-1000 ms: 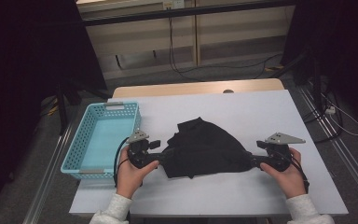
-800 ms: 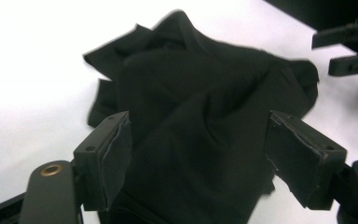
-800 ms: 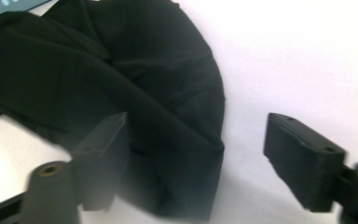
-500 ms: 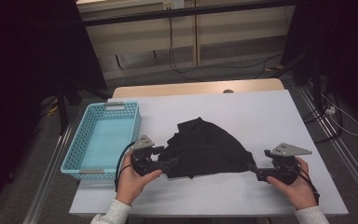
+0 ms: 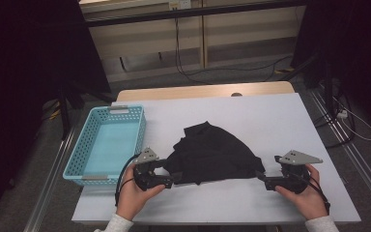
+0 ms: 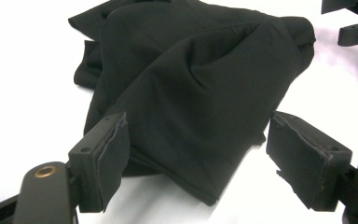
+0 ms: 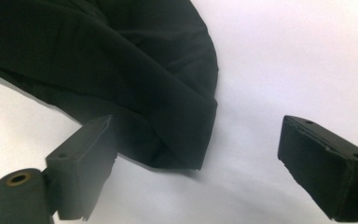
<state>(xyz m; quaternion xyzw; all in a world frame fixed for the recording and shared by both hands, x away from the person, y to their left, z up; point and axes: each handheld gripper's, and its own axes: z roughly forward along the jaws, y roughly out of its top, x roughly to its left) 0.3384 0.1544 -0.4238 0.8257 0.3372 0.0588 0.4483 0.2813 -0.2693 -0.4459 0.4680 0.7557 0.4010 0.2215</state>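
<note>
From the high view, a crumpled black cloth [image 5: 210, 154] lies mid-tabletop [image 5: 270, 121], with the left claw [image 5: 170, 181] and right claw [image 5: 262, 178] at its near corners and a blue basket [image 5: 108, 145] to the left.

In the left gripper view, the left claw [image 6: 193, 158] gapes wide around a fold, gripping nothing.

In the right gripper view, the right claw [image 7: 196, 163], having just been opening, stands wide by the cloth's corner, empty. Closing now could pinch several layers, so the cloth would bunch.

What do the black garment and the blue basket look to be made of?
The black garment looks like thin woven fabric, matte: soft folds and a stitched hem. The blue basket is probably moulded plastic, faintly glossy: rigid perforated lattice walls. Its grey handle pieces could be metal or plastic.
</note>
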